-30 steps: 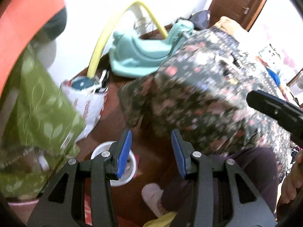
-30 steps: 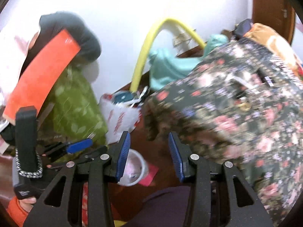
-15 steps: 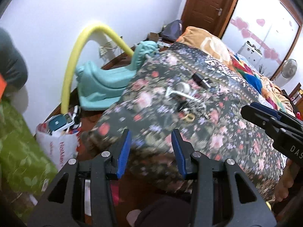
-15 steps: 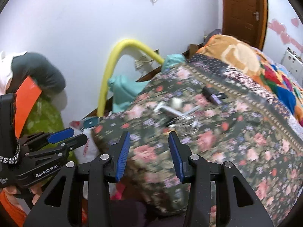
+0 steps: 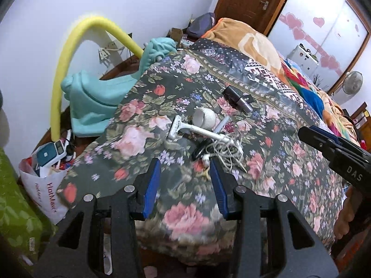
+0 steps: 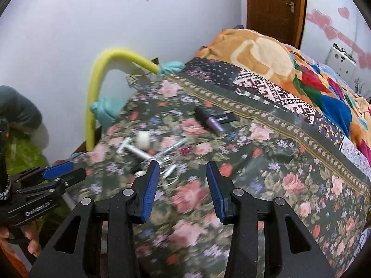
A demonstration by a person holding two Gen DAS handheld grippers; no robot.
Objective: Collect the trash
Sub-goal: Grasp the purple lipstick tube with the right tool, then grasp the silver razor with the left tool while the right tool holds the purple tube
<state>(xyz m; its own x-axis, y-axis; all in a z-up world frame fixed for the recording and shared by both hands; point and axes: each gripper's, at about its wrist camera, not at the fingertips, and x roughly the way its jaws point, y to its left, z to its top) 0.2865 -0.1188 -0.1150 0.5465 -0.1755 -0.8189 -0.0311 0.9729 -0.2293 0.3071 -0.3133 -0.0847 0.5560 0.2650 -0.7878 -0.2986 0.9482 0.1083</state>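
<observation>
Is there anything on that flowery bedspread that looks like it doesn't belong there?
Yes: a razor, a white tape roll, tangled earphones and a dark cylinder lie scattered on the floral bedspread, odd clutter for a bed.

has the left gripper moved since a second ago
Yes. The left gripper was aimed low, at the floor beside the bed; against the fixed yellow foam tube it has swung up, and now looks over the floral bedspread.

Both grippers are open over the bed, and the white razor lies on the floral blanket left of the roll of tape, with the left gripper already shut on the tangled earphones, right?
Not quite: the left gripper is open and empty in the left wrist view, with the earphones lying loose on the floral blanket.
</observation>
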